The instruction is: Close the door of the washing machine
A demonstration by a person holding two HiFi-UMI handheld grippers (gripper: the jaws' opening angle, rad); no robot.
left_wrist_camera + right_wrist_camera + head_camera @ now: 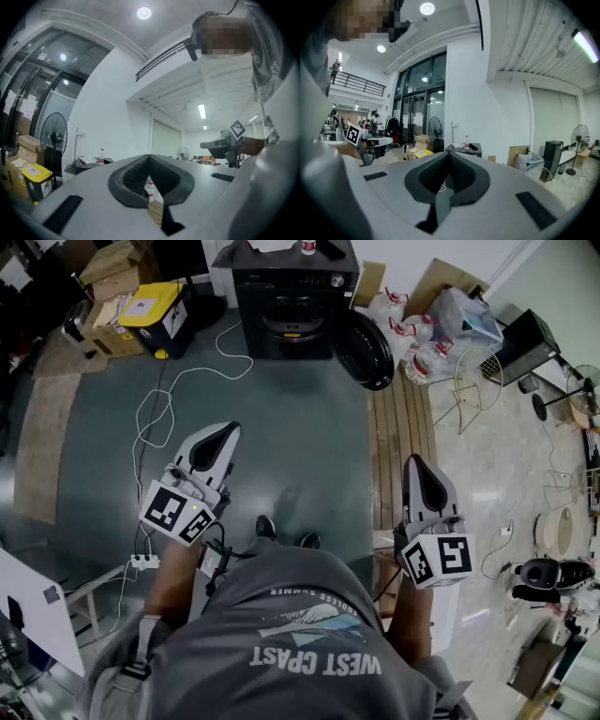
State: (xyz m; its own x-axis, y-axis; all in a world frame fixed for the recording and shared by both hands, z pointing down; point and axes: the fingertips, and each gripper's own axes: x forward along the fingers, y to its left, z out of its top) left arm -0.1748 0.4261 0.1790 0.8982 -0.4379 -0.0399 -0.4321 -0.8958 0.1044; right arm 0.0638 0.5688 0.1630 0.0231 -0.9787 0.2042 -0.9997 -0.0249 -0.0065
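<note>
— Looking at the washing machine (pixel 295 301), where does its door hang?

— The round dark door (pixel 367 351) stands swung out from the machine's front. In the head view it is to the right of the drum opening (pixel 292 317), with its face turned roughly sideways.

— And the tongs?

— Both are well short of the washing machine and point toward it. The left gripper (pixel 227 429) lines up with the machine's left edge. The right gripper (pixel 413 461) sits further right than the door. Each has its jaws pressed together with nothing between them.

— Which one goes?

— The right, I judge. It is on the door's side and could sweep it leftward onto the opening.
</note>
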